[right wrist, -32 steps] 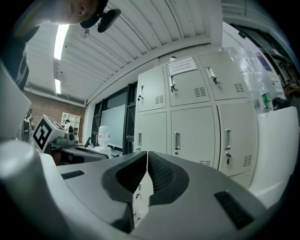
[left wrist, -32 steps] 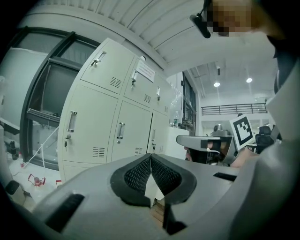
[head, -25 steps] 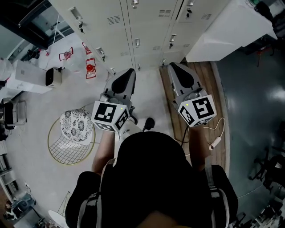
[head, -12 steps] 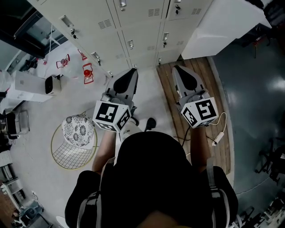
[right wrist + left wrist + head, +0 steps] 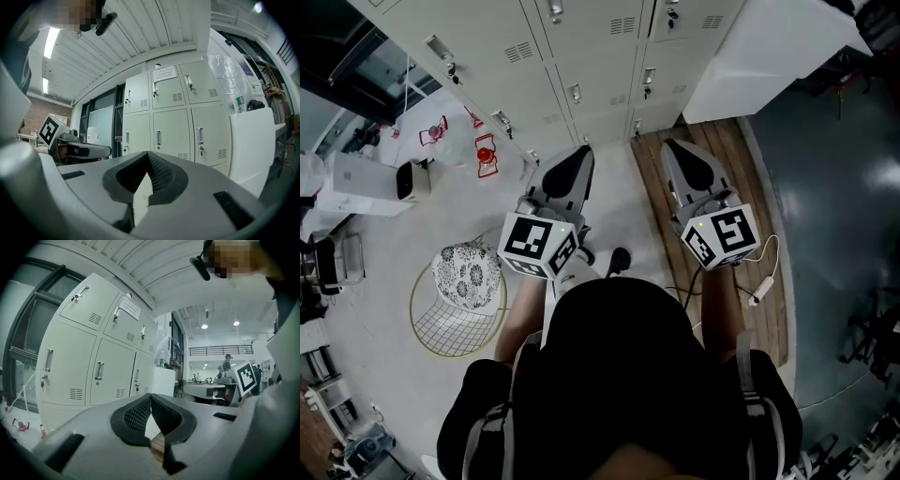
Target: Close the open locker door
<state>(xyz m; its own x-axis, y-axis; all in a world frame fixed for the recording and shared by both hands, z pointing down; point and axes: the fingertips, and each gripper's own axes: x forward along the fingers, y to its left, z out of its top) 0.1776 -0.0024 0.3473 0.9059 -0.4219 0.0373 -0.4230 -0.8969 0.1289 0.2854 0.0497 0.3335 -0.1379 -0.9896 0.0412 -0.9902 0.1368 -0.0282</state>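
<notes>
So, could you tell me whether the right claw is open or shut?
Shut: in the right gripper view, the right claw is closed tip to tip, with nothing held in it.

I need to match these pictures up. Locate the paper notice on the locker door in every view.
Head view: not in it.
Left gripper view: the paper notice sits upper left of centre, on a top-row door.
Right gripper view: upper centre, on the middle top-row door.
Shared landmark: the white cabinet at the right end of the lockers.
</notes>
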